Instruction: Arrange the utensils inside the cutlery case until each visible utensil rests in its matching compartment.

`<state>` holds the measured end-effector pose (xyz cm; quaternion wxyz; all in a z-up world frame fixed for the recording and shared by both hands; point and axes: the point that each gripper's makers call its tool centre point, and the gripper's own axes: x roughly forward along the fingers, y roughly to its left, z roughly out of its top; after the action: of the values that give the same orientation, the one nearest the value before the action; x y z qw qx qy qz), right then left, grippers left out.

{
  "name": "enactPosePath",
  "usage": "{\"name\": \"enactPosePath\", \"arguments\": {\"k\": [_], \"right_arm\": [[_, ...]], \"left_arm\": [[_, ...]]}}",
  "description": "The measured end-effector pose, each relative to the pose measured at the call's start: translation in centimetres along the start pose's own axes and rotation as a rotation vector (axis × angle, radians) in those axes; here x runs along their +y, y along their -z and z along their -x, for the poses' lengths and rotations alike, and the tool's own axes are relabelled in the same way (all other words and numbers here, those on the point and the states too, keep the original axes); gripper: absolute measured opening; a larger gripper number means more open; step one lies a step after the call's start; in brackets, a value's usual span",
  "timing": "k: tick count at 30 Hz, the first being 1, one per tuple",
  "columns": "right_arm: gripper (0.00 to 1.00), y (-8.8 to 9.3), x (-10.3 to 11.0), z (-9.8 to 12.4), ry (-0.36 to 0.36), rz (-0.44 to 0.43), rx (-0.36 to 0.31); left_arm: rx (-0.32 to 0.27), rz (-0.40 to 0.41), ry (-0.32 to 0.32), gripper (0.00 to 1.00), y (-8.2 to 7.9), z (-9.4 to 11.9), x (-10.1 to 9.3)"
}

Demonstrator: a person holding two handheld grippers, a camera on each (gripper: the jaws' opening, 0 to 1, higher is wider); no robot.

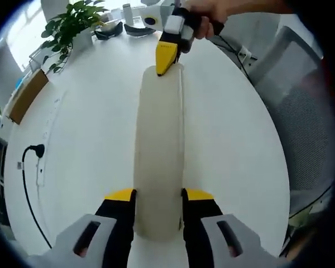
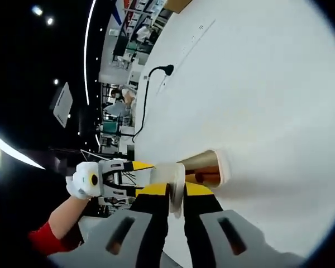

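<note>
A long, pale cream cutlery case lies closed on the white table, running straight away from me in the left gripper view. My left gripper is shut on its near end, one jaw on each long side. At the far end my right gripper, held by a hand, clamps the case's tip. In the right gripper view my right gripper is shut on the case's pale end rim; a tan-gold rounded part shows just beyond it. My left gripper holds the other end. No utensils can be seen.
A potted plant, dark bowls and a cardboard box stand along the table's far and left edges. A power strip with a black plug and cable lies left of the case. A mesh chair stands at the right.
</note>
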<state>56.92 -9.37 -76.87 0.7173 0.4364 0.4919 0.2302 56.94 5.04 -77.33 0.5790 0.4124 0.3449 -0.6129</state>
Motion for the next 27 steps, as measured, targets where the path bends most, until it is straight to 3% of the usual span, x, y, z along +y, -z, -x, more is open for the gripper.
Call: {"name": "enactPosePath", "arguments": {"k": [2, 5, 7, 8, 11, 12, 17, 20, 21, 22, 23, 25, 27], "right_arm": [[0.08, 0.0, 0.5, 0.3, 0.009, 0.001, -0.028], [0.09, -0.7, -1.2, -0.4, 0.052, 0.049, -0.024], [0.1, -0.1, -0.6, 0.0, 0.069, 0.053, -0.003], [0.1, -0.6, -1.8, -0.5, 0.088, 0.069, -0.005], [0.1, -0.5, -2.0, -0.2, 0.147, 0.165, 0.006], [0.1, -1.0, -2.2, -0.5, 0.144, 0.19, -0.021], [0.09, -0.4, -2.0, 0.2, 0.207, 0.246, -0.059], [0.06, -0.2, -1.8, 1.2, 0.279, 0.41, -0.083], [0.05, -0.7, -1.8, 1.7, 0.301, 0.439, -0.124], [0.06, -1.1, -1.6, 1.8, 0.292, 0.42, -0.164], [0.12, -0.9, -1.9, 1.8, 0.277, 0.343, -0.175], [0.25, -0.2, -0.9, 1.2, 0.164, 0.193, -0.161], [0.21, -0.3, -2.1, 1.3, 0.199, 0.22, -0.186]], "left_arm": [[-0.002, -0.012, -0.015, 0.26, 0.1, -0.2, 0.0], [-0.007, 0.024, -0.027, 0.26, 0.0, -0.5, 0.1], [-0.007, 0.026, -0.033, 0.26, 0.0, -0.6, 0.0], [-0.006, 0.012, -0.042, 0.26, 0.0, -0.8, -0.1], [-0.007, -0.013, -0.086, 0.26, 0.0, -1.0, -0.1], [-0.013, -0.019, -0.102, 0.26, 0.0, -1.1, -0.1], [-0.051, 0.064, -0.139, 0.26, -0.2, -1.1, 0.4], [-0.062, 0.06, -0.149, 0.25, -0.2, -1.1, 0.2], [-0.067, 0.055, -0.157, 0.25, -0.3, -1.0, 0.1], [-0.07, 0.055, -0.162, 0.24, -0.3, -1.0, 0.2], [-0.07, 0.055, -0.162, 0.24, -0.3, -1.0, 0.2], [-0.071, 0.071, -0.167, 0.24, -0.3, -1.1, 0.3], [-0.066, 0.082, -0.169, 0.25, -0.3, -1.1, 0.4]]}}
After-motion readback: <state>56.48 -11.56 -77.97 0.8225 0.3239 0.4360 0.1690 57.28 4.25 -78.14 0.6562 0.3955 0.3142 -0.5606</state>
